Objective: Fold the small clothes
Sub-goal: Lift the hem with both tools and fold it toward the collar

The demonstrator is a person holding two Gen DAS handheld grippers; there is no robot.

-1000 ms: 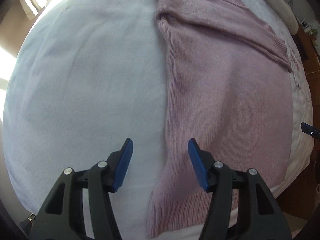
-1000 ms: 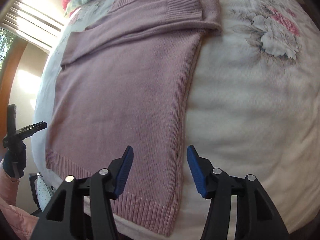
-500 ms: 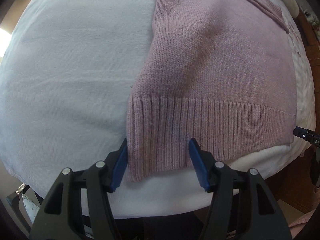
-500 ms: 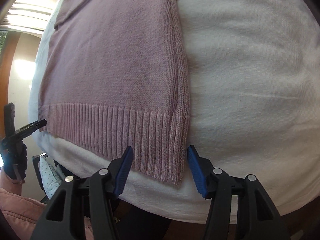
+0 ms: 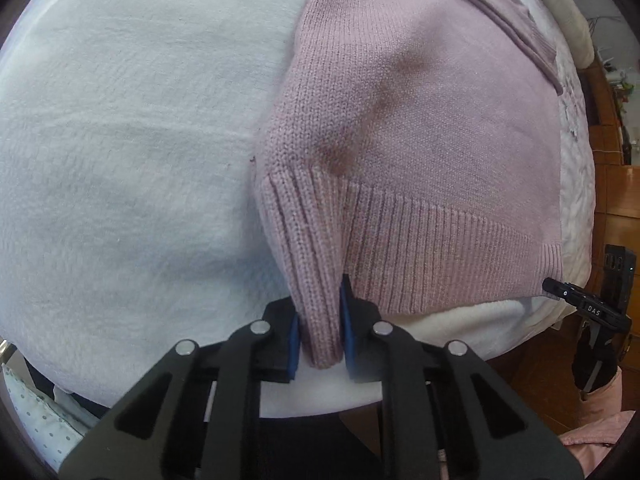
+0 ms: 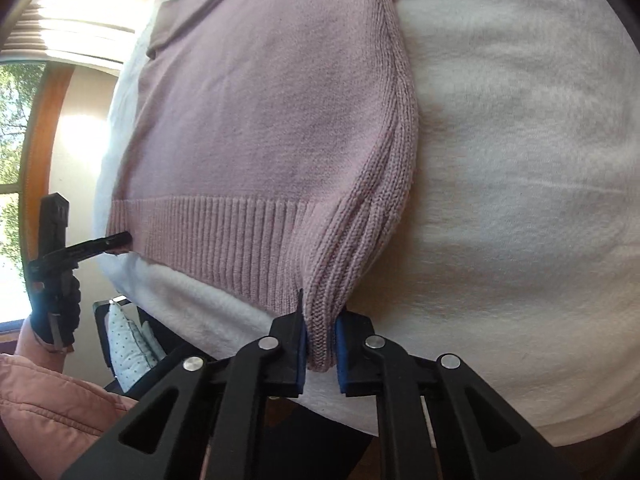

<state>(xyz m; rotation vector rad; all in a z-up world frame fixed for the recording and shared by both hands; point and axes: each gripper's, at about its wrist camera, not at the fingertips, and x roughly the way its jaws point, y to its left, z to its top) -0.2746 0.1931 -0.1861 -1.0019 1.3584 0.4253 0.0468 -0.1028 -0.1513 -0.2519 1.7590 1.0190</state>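
Observation:
A pink knit sweater (image 5: 420, 112) lies flat on a white blanket, its ribbed hem toward me. My left gripper (image 5: 320, 340) is shut on the hem's left corner, which bunches between the blue pads. The same sweater (image 6: 260, 112) fills the right wrist view, where my right gripper (image 6: 320, 344) is shut on the hem's right corner. Each gripper also shows in the other view: the right gripper (image 5: 560, 292) at the hem's far right, the left gripper (image 6: 116, 240) at the hem's far left. A sleeve is folded across the sweater's upper part.
The white blanket (image 5: 128, 140) covers the bed, and its near edge runs just under the hem. A gloved hand and pink sleeve (image 6: 52, 364) sit at the lower left. A window (image 6: 16, 140) is at the left, wooden furniture (image 5: 616, 184) at the right.
Both grippers went from open around the hem corners to shut on them. The corners now pucker and lift slightly off the blanket.

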